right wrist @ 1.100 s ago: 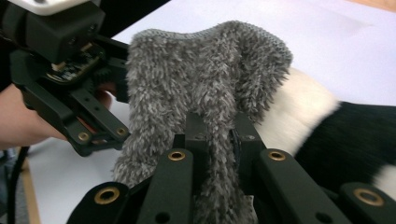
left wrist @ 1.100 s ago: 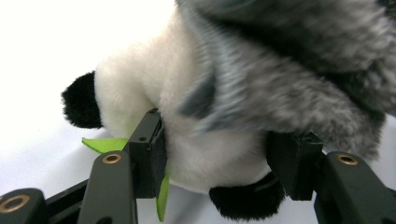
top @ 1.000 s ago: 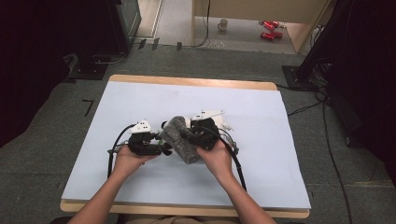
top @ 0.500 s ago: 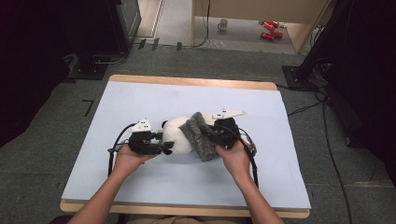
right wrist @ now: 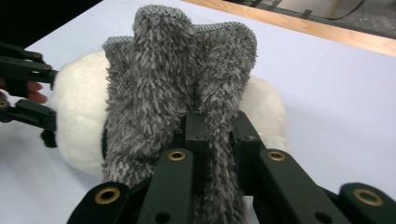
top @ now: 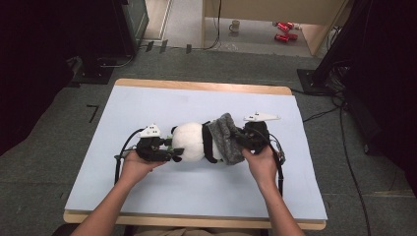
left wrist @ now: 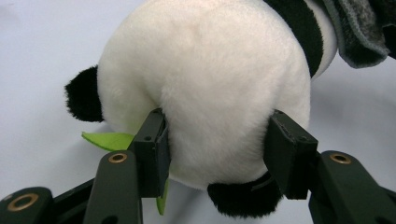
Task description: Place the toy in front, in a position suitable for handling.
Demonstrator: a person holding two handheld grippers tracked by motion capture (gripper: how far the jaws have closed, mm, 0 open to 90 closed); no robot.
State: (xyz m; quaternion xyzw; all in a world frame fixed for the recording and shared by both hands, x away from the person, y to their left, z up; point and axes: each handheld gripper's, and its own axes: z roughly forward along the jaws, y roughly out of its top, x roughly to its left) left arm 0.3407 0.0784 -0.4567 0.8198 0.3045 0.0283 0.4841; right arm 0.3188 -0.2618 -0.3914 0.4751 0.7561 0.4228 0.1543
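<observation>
bare table (top: 162, 105) all round, plush panda (top: 189, 141) between claws

The right tool (top: 242, 139) has pulled the grey cloth (top: 225, 137) rightward off the panda (top: 189, 142).

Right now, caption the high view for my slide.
Left gripper clamps a plush panda; right gripper pinches the grey fuzzy cloth draped on it.

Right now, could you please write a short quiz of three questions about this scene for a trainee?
1. True or false: the left gripper squeezes the panda toy at its head.
2. What is the right gripper pinching?
A. a green leaf
B. the grey fuzzy cloth
C. a cable
3. What colour is the mat under the toy?

Key
1. True
2. B
3. Light blue
</observation>
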